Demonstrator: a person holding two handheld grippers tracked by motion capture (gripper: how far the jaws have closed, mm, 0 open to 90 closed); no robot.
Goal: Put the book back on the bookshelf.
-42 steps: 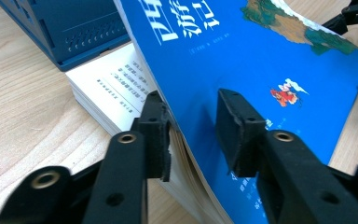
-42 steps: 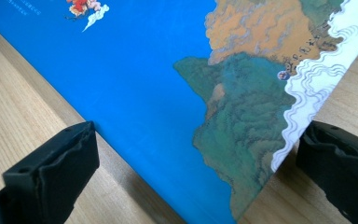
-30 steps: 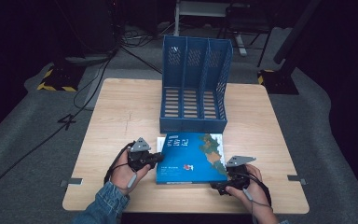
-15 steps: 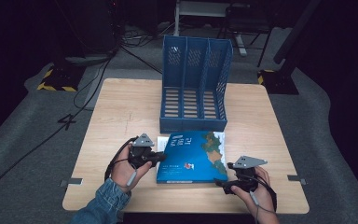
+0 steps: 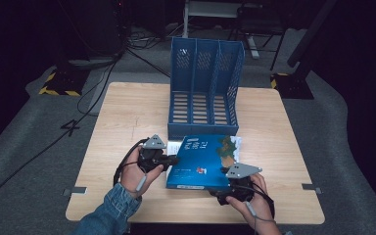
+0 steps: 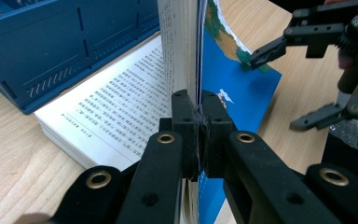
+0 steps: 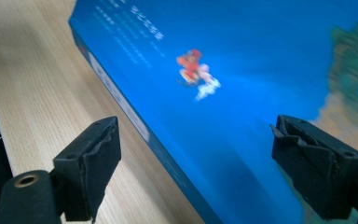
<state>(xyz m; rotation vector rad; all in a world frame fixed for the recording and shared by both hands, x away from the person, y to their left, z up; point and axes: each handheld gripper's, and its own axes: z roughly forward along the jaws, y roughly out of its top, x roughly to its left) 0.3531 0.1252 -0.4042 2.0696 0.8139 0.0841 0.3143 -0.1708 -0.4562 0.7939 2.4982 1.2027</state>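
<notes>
A blue-covered book (image 5: pixel 200 164) lies on the wooden table (image 5: pixel 127 112) in front of the file holder, with its left side raised. My left gripper (image 5: pixel 171 159) is shut on that left edge. In the left gripper view the jaws (image 6: pixel 199 121) pinch the cover (image 6: pixel 233 88) and a block of pages, while a printed page (image 6: pixel 116 107) lies flat below. My right gripper (image 5: pixel 223 190) is at the book's near right corner. Its jaws (image 7: pixel 198 140) have closed a little but stand open, apart over the cover (image 7: pixel 237 93). The left gripper view shows one of its fingertips (image 6: pixel 256 55) at the cover's curled edge.
A blue three-slot file holder (image 5: pixel 205 88) stands upright just behind the book, and its side wall (image 6: pixel 51 51) is close to the open pages. Bare wood runs left and right of the book. The table's front edge is just behind both hands.
The left gripper has risen, lifting the book's left edge higher. The right gripper has shifted left toward the book's near right corner.
</notes>
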